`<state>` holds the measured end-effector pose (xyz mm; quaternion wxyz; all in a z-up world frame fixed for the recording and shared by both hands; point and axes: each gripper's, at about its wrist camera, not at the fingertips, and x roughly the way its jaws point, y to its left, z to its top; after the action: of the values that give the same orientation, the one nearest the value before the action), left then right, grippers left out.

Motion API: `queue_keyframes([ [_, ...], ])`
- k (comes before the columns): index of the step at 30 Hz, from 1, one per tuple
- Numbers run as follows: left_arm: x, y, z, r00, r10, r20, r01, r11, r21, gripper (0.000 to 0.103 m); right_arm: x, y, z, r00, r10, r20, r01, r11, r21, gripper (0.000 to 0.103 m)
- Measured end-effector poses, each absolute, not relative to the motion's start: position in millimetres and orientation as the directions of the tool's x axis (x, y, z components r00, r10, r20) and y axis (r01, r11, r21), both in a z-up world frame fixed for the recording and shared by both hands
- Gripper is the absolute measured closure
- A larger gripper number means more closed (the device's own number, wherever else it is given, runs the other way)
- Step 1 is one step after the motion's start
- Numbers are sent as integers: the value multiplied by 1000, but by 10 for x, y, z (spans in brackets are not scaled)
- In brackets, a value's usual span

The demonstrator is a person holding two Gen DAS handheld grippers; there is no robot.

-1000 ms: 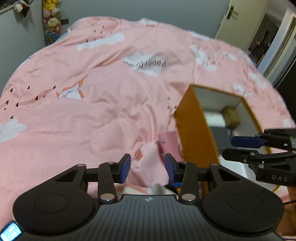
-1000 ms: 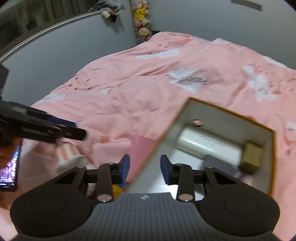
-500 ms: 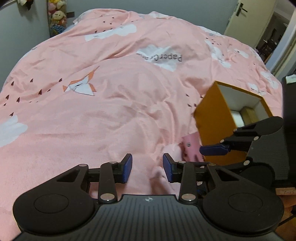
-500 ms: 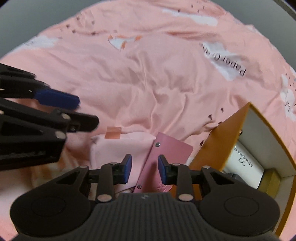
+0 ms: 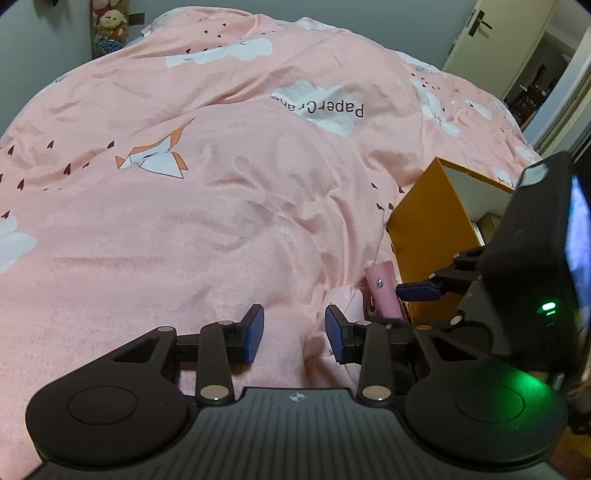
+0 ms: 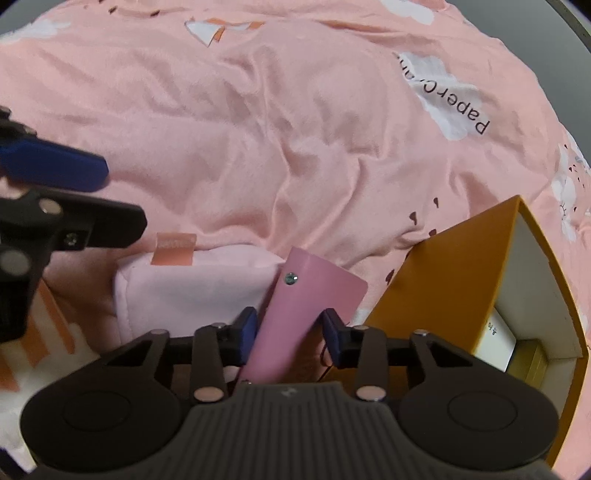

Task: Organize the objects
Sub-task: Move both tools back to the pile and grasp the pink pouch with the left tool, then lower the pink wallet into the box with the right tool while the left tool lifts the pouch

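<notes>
A flat pink card-like piece with a small stud lies on the pink bed, leaning between a folded pale pink cloth and an orange box. My right gripper is open with its fingers on either side of the pink piece, not closed on it. The box holds a white packet and a tan block. My left gripper is open and empty over the bedcover, left of the pink piece and the box. The right gripper also shows in the left wrist view.
The pink bedcover with cloud prints fills both views. Plush toys hang at the far wall. A door stands at the back right. A striped orange-and-white cloth lies at the left in the right wrist view.
My right gripper has come down and forward, so its open fingers now straddle the pink piece. My left gripper has drawn back to the left, away from the box.
</notes>
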<state>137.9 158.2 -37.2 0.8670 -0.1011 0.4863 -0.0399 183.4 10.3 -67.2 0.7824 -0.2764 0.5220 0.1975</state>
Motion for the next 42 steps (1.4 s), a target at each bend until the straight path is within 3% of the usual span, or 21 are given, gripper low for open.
queue_keyframes([
  [7, 1390, 1461, -351, 500, -173, -849, 24, 982, -185, 56, 1578, -151, -265, 465, 120, -877, -592, 779, -207, 84],
  [10, 1429, 1416, -334, 477, -181, -860, 51, 983, -179, 50, 1479, -320, -60, 479, 194, -856, -571, 810, -136, 84],
  [18, 1709, 1141, -442, 366, -168, -915, 178, 978, -108, 50, 1348, -965, 484, 540, 393, -745, -467, 876, 124, 84],
  [23, 1874, 1001, -652, 289, -152, -945, 227, 970, -86, 50, 1198, -1538, 747, 615, 412, -673, -350, 907, 234, 85],
  [26, 1941, 956, -759, 257, -129, -958, 230, 971, -69, 50, 1140, -1773, 746, 656, 342, -673, -278, 938, 205, 85],
  [34, 1830, 837, -772, 295, -90, -951, 216, 976, -26, 69, 1164, -2154, 344, 629, 219, -746, -114, 975, 191, 86],
  [42, 1537, 751, -401, 427, -62, -902, 164, 986, 10, 81, 1179, -2316, 63, 590, 258, -765, -70, 960, 270, 86],
])
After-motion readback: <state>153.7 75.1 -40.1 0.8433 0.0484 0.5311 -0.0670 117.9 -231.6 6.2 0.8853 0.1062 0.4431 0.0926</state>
